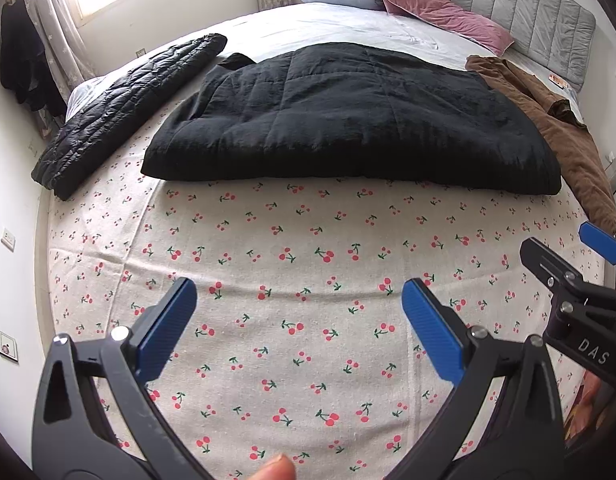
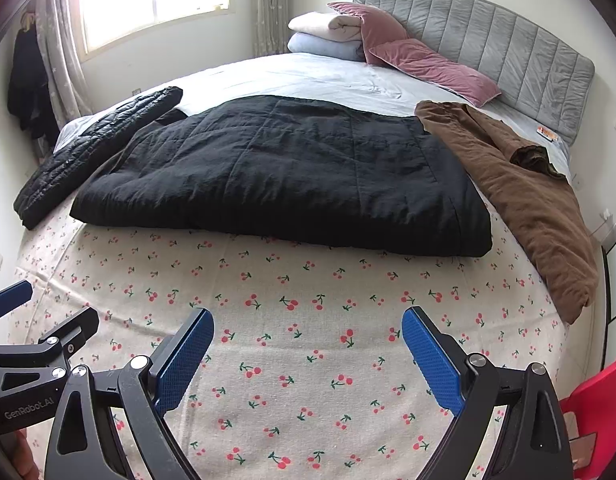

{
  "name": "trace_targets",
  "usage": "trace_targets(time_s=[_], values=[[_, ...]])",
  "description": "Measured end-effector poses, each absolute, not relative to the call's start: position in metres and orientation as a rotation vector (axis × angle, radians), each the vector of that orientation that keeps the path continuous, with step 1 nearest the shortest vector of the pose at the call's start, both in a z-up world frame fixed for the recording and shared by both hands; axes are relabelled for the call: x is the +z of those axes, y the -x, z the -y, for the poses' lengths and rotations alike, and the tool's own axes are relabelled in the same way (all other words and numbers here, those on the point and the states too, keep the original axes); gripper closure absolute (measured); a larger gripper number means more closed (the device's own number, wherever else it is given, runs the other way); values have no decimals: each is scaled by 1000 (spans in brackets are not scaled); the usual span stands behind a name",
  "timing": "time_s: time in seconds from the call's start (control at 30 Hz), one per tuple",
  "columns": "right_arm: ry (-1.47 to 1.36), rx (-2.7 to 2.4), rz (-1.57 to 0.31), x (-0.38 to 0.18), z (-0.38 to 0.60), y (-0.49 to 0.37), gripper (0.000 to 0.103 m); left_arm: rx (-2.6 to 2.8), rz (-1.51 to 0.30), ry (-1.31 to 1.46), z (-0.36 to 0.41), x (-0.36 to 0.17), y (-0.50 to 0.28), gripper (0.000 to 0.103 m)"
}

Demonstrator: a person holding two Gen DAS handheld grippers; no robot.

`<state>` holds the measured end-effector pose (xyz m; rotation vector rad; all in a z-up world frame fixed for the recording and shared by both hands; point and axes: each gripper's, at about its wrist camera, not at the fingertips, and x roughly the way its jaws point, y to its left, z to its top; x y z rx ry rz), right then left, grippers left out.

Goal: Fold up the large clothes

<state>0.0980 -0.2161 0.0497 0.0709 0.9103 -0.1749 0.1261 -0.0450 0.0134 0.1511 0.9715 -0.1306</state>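
Black quilted coat (image 2: 284, 176), folded flat at 12 o'clock. Left gripper (image 1: 300, 328) and right gripper (image 2: 308, 356) are held spread, empty. "GenRobot.AI" and "DAS" are printed on them.

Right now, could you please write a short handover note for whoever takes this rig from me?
Left tongs and right tongs: open, empty, above the cherry-print sheet.
Black quilted coat lies mid-bed, already folded into a block.
Shiny black puffer jacket lies folded along its left side.
Brown coat lies along its right side, rumpled, apparently not folded yet.
Left to do: probably the brown coat.
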Motion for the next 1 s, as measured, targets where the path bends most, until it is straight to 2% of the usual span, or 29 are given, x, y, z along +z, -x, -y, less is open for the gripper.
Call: trace_targets(time_s=[1.0], values=[[-60,-168,-911,51,217,-96,7,-123,-974,-163,47,11,-125,1]])
